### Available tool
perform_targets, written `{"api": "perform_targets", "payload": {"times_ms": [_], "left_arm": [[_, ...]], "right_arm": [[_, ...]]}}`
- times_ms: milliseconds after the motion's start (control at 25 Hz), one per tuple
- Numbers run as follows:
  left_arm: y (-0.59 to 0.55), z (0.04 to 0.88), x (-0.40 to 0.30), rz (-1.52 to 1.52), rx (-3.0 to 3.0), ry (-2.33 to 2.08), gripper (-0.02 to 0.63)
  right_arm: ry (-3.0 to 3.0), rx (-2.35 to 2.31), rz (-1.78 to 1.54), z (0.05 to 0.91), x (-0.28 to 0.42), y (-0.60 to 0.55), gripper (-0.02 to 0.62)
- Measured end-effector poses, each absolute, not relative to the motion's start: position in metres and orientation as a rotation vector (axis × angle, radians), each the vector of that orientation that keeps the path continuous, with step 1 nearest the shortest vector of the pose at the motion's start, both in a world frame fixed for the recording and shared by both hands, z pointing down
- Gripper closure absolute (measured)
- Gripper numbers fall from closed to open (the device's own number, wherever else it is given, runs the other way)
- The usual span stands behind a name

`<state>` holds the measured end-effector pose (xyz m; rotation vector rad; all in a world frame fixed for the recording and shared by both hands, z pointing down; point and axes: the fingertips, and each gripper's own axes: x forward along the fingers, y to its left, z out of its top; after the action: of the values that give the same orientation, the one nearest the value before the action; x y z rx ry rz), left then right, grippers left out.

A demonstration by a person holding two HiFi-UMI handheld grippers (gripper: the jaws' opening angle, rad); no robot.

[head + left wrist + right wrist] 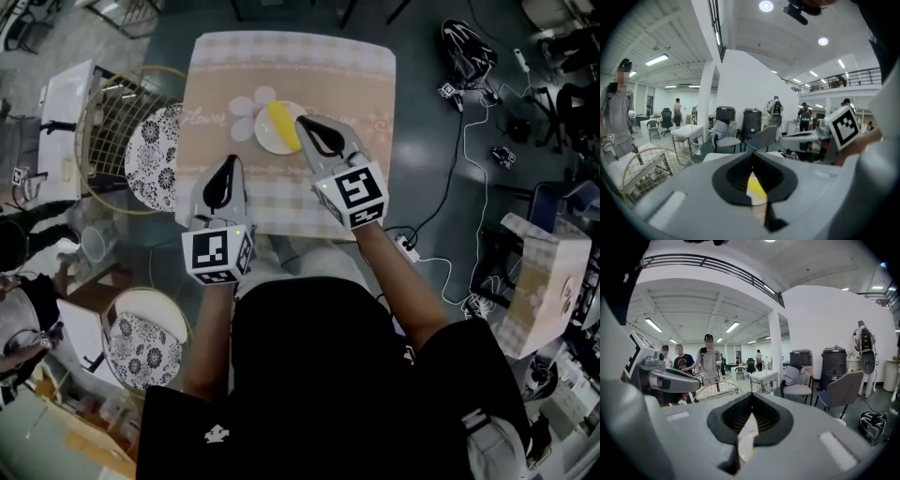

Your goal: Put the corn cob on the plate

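White walls (745,79), round ceiling lights (765,5), grey chairs (841,390), dark floor (441,178).

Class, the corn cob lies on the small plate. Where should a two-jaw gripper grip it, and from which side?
Probably its middle, from above: the corn cob lies flat and slanted on the plate, so jaws turned across its narrow width could straddle it without catching the rim.

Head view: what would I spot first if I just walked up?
The bright yellow corn cob jumps out, lying on a white plate in the middle of the checked table. Next come the two black-and-white marker cubes: the right hand-held gripper points its tip close beside the corn, and the left hand-held gripper sits nearer the table's front edge.
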<state>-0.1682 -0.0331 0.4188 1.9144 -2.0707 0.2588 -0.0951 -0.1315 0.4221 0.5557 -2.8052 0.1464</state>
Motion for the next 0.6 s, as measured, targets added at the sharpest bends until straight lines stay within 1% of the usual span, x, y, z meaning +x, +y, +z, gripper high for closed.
{"api": "perform_targets", "payload": {"times_ms": [240, 600], "left_arm": [[-0.02, 0.399, -0.17, 0.176, 1.958, -2.03, 0.598], [0.003, 0.374, -0.162, 0.23, 2.112, -2.021, 0.598]], "right_arm": [[-2.867, 0.61, 0.141, 0.389, -0.09, -0.108, 0.594], [-2.897, 0.715, 0.105, 0.356, -0.084, -0.069, 0.594]]}}
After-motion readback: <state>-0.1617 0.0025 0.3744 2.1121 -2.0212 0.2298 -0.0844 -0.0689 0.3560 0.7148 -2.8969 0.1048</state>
